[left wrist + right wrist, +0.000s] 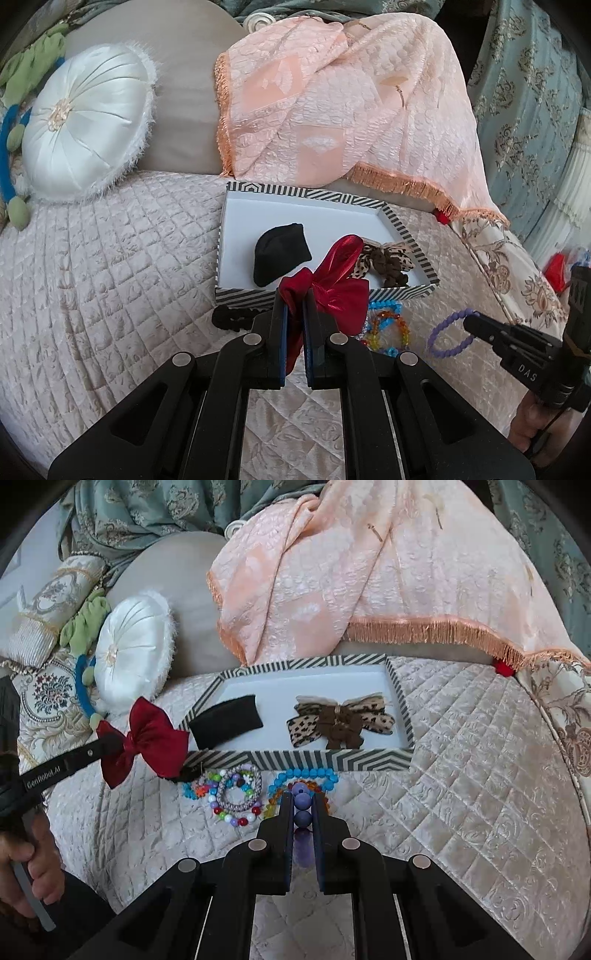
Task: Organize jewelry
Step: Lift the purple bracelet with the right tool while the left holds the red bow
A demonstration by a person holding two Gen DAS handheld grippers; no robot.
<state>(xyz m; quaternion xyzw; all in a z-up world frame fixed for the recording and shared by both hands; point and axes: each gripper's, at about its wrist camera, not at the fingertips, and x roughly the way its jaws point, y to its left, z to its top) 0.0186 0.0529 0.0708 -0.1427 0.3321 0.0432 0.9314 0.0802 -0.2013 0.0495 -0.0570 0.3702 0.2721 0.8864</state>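
Observation:
My left gripper [294, 295] is shut on a red satin bow [332, 284], held just above the near edge of the striped box [325, 293]; the bow also shows in the right wrist view [144, 738]. The box [295, 758] holds a black cloth piece [280, 251] and a leopard-print bow [340, 720]. My right gripper [303, 801] is shut on a purple bead bracelet [302, 808], also seen from the left wrist [448, 334]. Several bead bracelets [236, 794] lie in front of the box, among them a blue bracelet [306, 775].
A quilted cream bedspread [461, 775] lies under everything. A peach fringed cloth [332, 110] drapes behind the box. A round white cushion [85, 125] and a blue-green toy [83, 679] sit to the left. A black hair clip [232, 317] lies by the box's near corner.

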